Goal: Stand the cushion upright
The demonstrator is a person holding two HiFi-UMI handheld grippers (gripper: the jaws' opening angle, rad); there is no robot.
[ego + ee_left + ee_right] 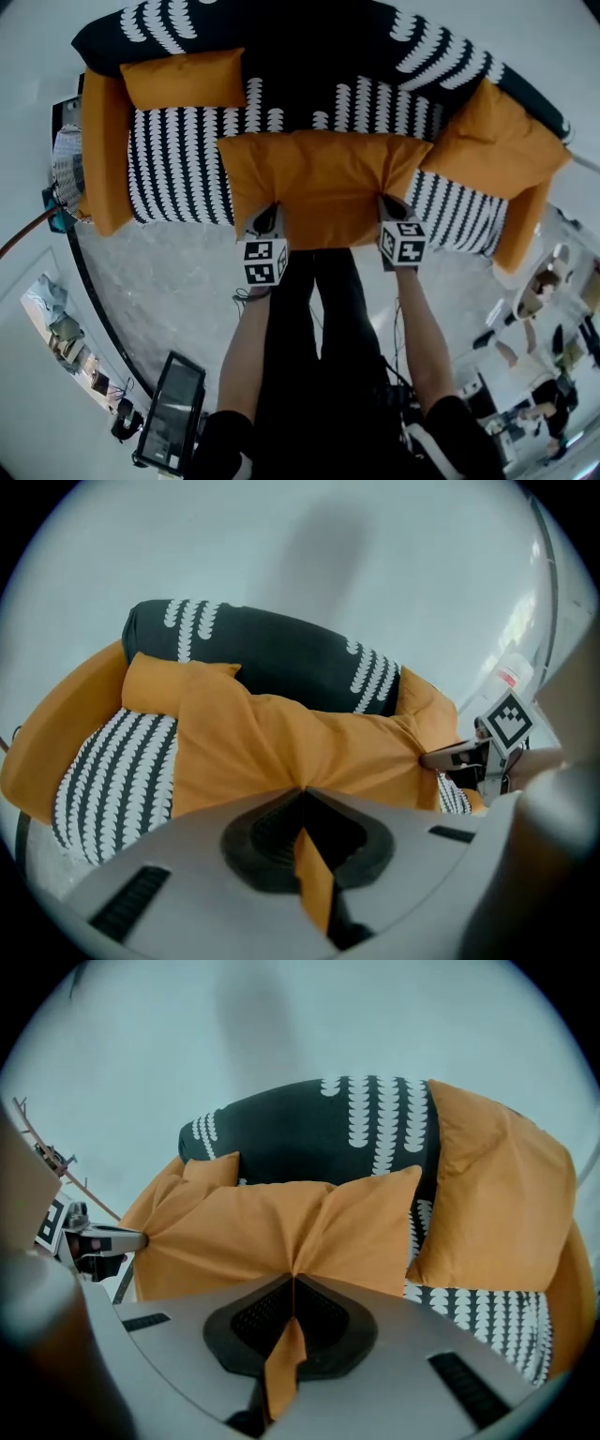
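Slippage is the main risk: the cushion (323, 183), set across the middle of the sofa (187, 159) seat, is gripped only by thin folds of its orange cover. The left gripper (302, 803) is clamped on a fold at the near left corner, and the right gripper (291, 1283) is pinched on a fold at the near right corner. If the fabric is pulled faster than the filling follows, a fold could be drawn out of the jaws and the cushion dropped flat. If one side is raised ahead of the other, the cushion could be twisted and tipped toward the right cushion (492, 141). How much filling is caught cannot be told. The near edge is covered by the marker cubes (265, 261) in the head view, and whether the far edge is touching the backrest (309, 56) cannot be made out.
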